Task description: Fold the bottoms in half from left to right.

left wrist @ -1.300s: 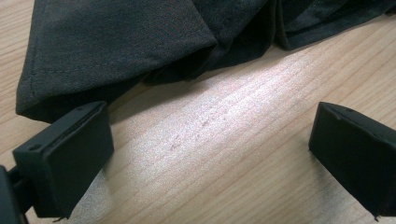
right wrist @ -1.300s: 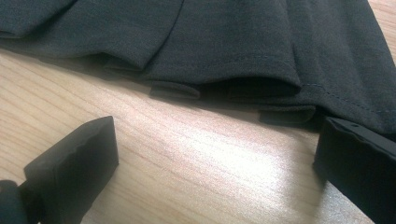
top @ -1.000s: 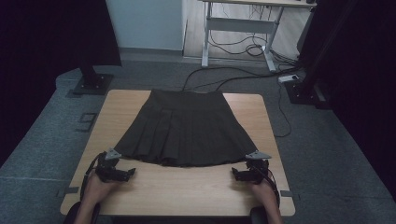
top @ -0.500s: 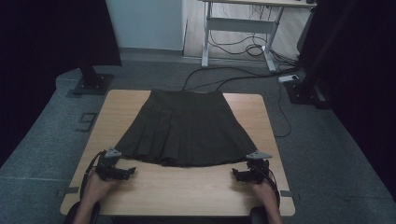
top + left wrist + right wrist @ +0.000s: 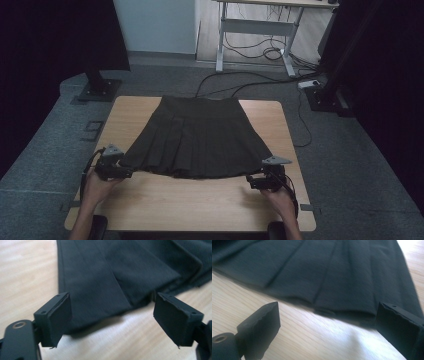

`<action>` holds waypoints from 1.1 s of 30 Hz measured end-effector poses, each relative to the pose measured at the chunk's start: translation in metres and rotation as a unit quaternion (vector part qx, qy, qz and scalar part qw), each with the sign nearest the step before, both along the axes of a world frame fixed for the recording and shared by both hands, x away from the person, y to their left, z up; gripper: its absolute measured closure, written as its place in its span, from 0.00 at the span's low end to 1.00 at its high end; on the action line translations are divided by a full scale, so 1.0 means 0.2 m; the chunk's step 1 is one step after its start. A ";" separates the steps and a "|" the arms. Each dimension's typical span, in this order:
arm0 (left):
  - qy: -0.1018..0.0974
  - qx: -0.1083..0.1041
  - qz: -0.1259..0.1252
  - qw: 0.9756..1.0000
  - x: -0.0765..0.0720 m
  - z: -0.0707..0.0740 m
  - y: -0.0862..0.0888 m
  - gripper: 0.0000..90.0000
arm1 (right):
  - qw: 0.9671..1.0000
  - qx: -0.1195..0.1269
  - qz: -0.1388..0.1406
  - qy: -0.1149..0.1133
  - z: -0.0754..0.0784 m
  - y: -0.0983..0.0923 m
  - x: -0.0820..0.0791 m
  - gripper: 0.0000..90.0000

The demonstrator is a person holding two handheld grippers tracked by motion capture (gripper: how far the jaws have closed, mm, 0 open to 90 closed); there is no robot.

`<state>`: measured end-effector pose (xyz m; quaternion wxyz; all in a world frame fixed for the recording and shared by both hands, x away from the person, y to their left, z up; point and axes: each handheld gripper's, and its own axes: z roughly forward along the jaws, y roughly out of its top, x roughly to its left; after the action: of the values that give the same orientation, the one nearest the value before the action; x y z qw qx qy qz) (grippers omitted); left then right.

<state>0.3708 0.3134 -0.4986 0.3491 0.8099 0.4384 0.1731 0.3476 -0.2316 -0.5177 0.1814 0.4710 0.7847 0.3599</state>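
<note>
Wooden table (image 5: 200, 200) first: it carried a dark pleated skirt (image 5: 196, 140) spread flat, waistband at the far edge and hem toward me, so the garment ran lengthwise away from my seat while the hem line crossed the table from side to side. That hem was what I judged the coming move to turn on, since each end of it sat just ahead of one tool. My left gripper (image 5: 125, 172) was at the near left corner of the hem, and in the left gripper view the skirt (image 5: 120, 277) lay ahead of the jaws and a little above their line, its edge near the gap between the pads (image 5: 58, 320) without being pressed by them. Those jaws had just been narrowing, yet they stood clearly apart with nothing pinched. My right gripper (image 5: 251, 182) was at the near right corner; in the right gripper view the hem (image 5: 324, 311) ran slantwise across in front of the jaws, just beyond the pads (image 5: 265, 323), with bare wood between. Those jaws had also just been narrowing and were likewise apart and empty. Neither hand looked nearer to the cloth than the other; I judged that both needed a short push forward and under the edge before closing.
</note>
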 end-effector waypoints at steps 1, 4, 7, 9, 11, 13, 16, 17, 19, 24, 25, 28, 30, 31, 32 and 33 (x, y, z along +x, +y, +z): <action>-0.001 -0.005 0.001 1.000 0.02 0.01 0.00 0.22 | 1.000 0.003 0.004 0.005 0.01 0.02 0.01 0.06; -0.005 -0.001 0.004 1.000 0.09 0.03 0.00 0.26 | 1.000 0.004 0.018 0.009 0.03 0.07 0.05 0.07; -0.010 0.006 0.012 1.000 0.18 0.03 -0.01 0.32 | 0.999 0.006 0.028 0.015 0.06 0.14 0.12 0.11; -0.010 0.008 0.016 1.000 0.21 0.03 -0.01 0.35 | 0.999 0.006 0.028 0.018 0.06 0.17 0.15 0.13; -0.005 0.014 0.022 1.000 0.27 0.00 -0.02 0.39 | 0.999 0.007 0.030 0.022 0.06 0.21 0.18 0.15; 0.001 0.021 0.028 0.999 0.30 -0.04 -0.03 0.43 | 0.999 0.006 0.032 0.025 0.04 0.24 0.20 0.15; 0.005 0.027 0.038 0.999 0.33 -0.09 -0.03 0.47 | 0.999 0.000 0.030 0.029 0.01 0.28 0.21 0.20; 0.013 0.025 0.041 0.999 0.35 -0.13 -0.03 0.48 | 0.999 -0.002 0.031 0.031 0.00 0.28 0.21 0.22; 0.014 0.024 0.041 0.999 0.35 -0.14 -0.03 0.49 | 0.999 -0.005 0.030 0.032 -0.01 0.28 0.22 0.24; 0.017 0.026 0.036 0.999 0.34 -0.18 -0.05 0.63 | 0.999 -0.021 0.021 0.044 -0.07 0.25 0.23 0.41; 0.019 0.023 0.036 0.999 0.33 -0.18 -0.05 0.70 | 0.998 -0.029 0.022 0.043 -0.09 0.24 0.23 0.49; 0.018 0.019 0.036 0.999 0.32 -0.19 -0.06 0.76 | 0.998 -0.038 0.020 0.043 -0.08 0.23 0.24 0.55; 0.019 0.019 0.035 0.999 0.30 -0.19 -0.08 0.80 | 0.998 -0.047 0.016 0.040 -0.09 0.23 0.23 0.60; 0.021 0.020 0.033 0.999 0.29 -0.18 -0.09 0.80 | 0.998 -0.050 0.016 0.040 -0.08 0.23 0.23 0.61; 0.023 0.020 0.031 0.999 0.28 -0.18 -0.09 0.81 | 0.998 -0.052 0.015 0.041 -0.08 0.22 0.23 0.62; 0.025 0.020 0.028 0.999 0.27 -0.18 -0.10 0.81 | 0.997 -0.056 0.015 0.042 -0.08 0.22 0.23 0.62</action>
<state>0.4238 0.2925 -0.5351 0.3173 0.8081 0.4658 0.1714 0.3931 -0.1881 -0.5342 0.1691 0.4633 0.8173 0.2980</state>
